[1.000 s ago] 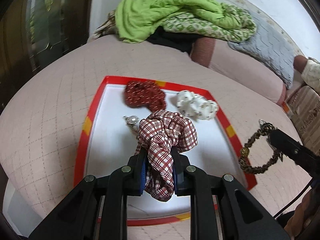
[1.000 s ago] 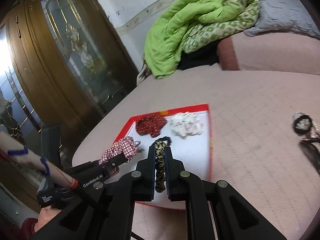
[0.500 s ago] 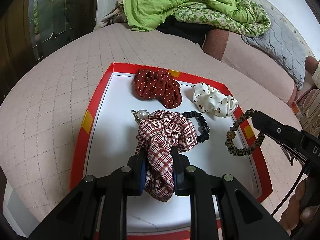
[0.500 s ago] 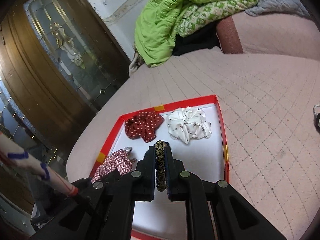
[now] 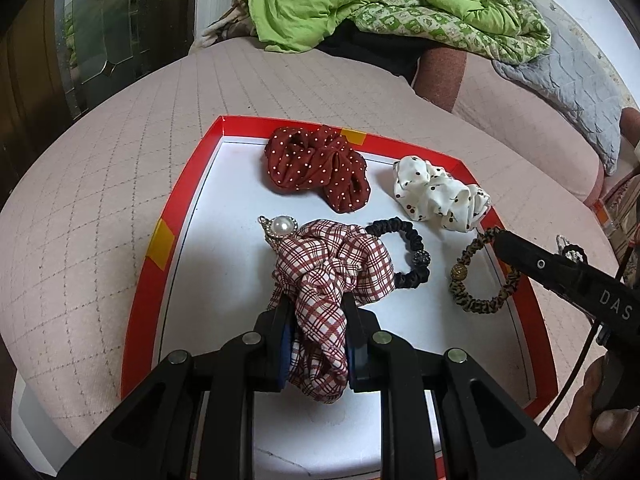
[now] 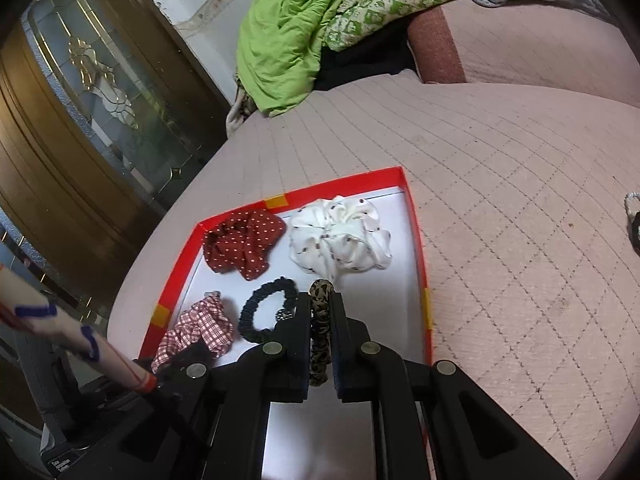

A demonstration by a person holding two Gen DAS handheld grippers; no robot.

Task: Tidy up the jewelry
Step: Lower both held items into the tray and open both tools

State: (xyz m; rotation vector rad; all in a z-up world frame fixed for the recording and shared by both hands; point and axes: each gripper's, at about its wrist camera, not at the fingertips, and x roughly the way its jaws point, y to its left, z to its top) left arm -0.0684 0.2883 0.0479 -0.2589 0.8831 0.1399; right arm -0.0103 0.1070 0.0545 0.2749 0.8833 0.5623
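Since the earlier frames both grippers had carried their loads inward and down over the red-rimmed tray [image 5: 138, 292], which lay on the pink quilted bed [image 5: 100, 184]. The left gripper [image 5: 318, 344] was clamped on the plaid scrunchie [image 5: 336, 268], presumably to set it beside the black hair tie [image 5: 414, 256], while the right gripper [image 6: 320, 336] pinched the leopard-print hair tie [image 5: 476, 302] just inside the tray's right rim. Bare white floor remained nearest both grippers, the far end being taken by the red dotted scrunchie [image 5: 316, 168] and the white one [image 5: 436, 196]
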